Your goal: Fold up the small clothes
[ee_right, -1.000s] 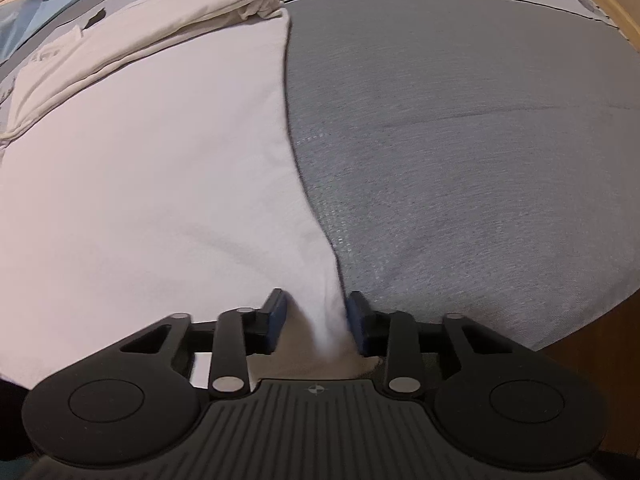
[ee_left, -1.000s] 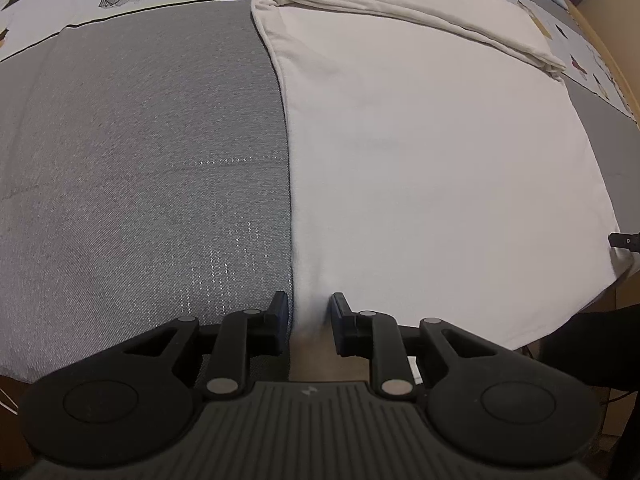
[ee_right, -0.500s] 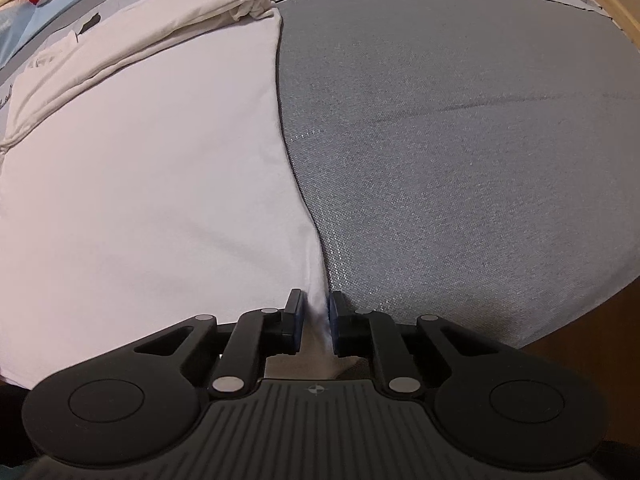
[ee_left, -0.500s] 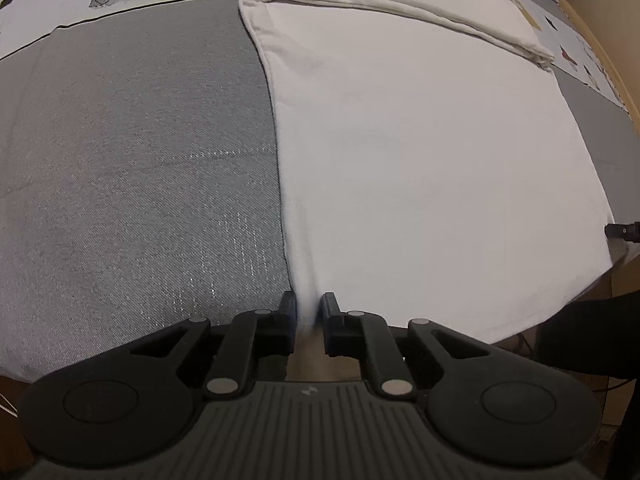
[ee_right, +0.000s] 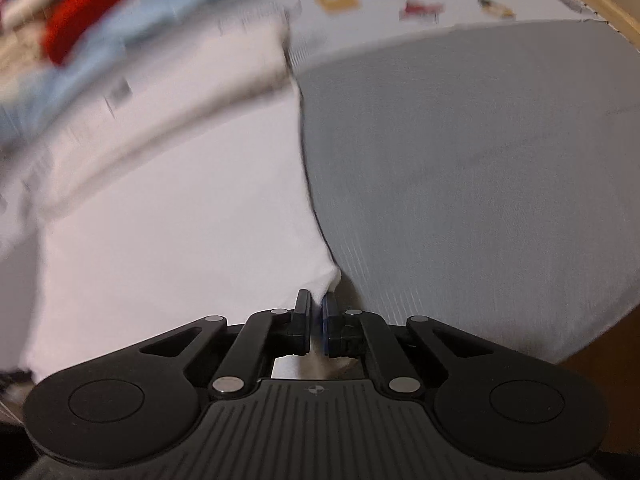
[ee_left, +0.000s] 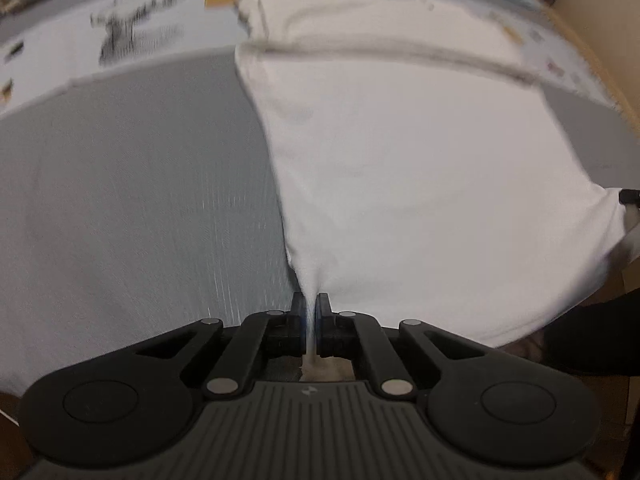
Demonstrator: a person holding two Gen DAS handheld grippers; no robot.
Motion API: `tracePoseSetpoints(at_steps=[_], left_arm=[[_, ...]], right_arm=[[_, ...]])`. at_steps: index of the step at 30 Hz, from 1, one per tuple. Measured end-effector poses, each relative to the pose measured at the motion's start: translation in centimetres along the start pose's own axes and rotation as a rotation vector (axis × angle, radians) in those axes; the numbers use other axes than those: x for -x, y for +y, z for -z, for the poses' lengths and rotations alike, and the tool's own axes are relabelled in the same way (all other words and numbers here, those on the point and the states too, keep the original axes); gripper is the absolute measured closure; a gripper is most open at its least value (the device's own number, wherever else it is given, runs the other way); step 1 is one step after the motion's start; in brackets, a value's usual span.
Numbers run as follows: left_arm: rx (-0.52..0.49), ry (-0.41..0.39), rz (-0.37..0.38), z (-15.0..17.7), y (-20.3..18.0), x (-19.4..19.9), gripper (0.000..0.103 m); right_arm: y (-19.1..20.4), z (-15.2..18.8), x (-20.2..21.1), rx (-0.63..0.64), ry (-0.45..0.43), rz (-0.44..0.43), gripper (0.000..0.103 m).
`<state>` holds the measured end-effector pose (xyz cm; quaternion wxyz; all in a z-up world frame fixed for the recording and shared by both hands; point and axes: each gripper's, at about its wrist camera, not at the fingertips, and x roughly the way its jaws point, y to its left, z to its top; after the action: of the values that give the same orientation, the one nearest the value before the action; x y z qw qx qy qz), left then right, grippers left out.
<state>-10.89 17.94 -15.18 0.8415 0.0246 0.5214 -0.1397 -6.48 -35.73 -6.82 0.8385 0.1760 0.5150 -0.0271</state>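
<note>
Change: both near corners, flat earlier, are now pinched and lifted.
Left gripper [ee_left: 310,308]: clenched on white garment [ee_left: 420,168] corner.
Right gripper [ee_right: 316,306]: clenched on opposite corner.
Garment: spread on grey cloth [ee_left: 132,200].
Progress: fold-over pending.

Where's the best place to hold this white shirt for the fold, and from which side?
By its two near hem corners, approached from the near edge. The white shirt lies flat on the grey cover, and the left gripper and right gripper are each pinching one.
</note>
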Motion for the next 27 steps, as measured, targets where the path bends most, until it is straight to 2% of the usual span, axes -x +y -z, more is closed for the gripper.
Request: tracePoseSetpoints(at_steps=[4,7,12,15,18,22,23,27], left_arm=[[0.013,-0.117,0.048,-0.6,0.4,5.2,0.100],[-0.010,-0.189,0.087,0.0,0.3,9.7,0.100],[-0.073,-0.296,0.163,2.8,0.8,18.2,0.100],[-0.045,-0.339,0.209,4.0,1.4,20.9,0.100],[-0.008,-0.342,0.229,3.4,1.9,20.3,0.100],[0.013,-0.299,0.163,-0.4,2.7,15.7,0.100],[0.010,-0.284,0.131,-1.9,2.8,14.1,0.100],[0.060,-0.235,0.079,-6.4,5.7,7.7,0.100]], right_arm=[[-0.1,-1.7,5.0,-0.020,-0.109,-0.112,0.098],[-0.7,-2.1,9.5,-0.015,-0.183,-0.192,0.099],[-3.2,-1.3,17.0,0.052,-0.242,-0.361,0.099],[-5.0,-0.2,20.0,0.075,-0.268,-0.439,0.099],[-6.3,-0.3,19.7,0.023,-0.275,-0.461,0.099],[-5.6,-1.9,16.3,-0.047,-0.252,-0.426,0.099],[-5.0,-2.5,15.2,-0.043,-0.247,-0.412,0.099],[-3.5,-6.2,9.4,-0.095,-0.188,-0.332,0.099]])
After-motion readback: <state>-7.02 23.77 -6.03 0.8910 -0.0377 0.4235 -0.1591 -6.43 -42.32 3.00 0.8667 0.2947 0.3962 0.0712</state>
